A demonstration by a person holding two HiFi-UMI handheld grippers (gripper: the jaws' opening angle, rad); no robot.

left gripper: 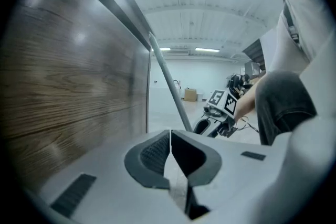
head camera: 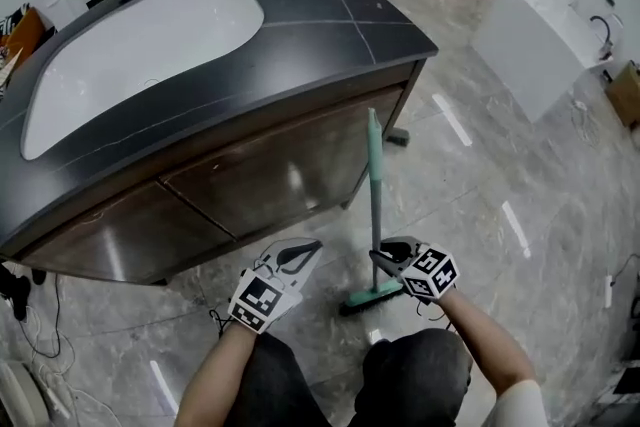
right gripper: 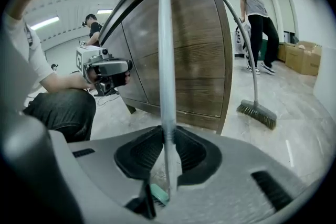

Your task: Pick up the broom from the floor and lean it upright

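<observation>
My right gripper (head camera: 383, 262) is clamped on the teal broom's (head camera: 375, 205) handle low down, just above its head. The head sits lowest, in front of the wooden vanity cabinet (head camera: 270, 185). The long axis runs nearly upright, with the tip pointing up beside the cabinet's corner. My left gripper (head camera: 303, 252) hovers by the cabinet front, jaws pressed together on nothing.

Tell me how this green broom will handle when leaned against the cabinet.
Likely light and stiff: the slim mint-green broom runs straight from the right gripper. Its head could slide on the glossy marble floor, so it may tip.
</observation>
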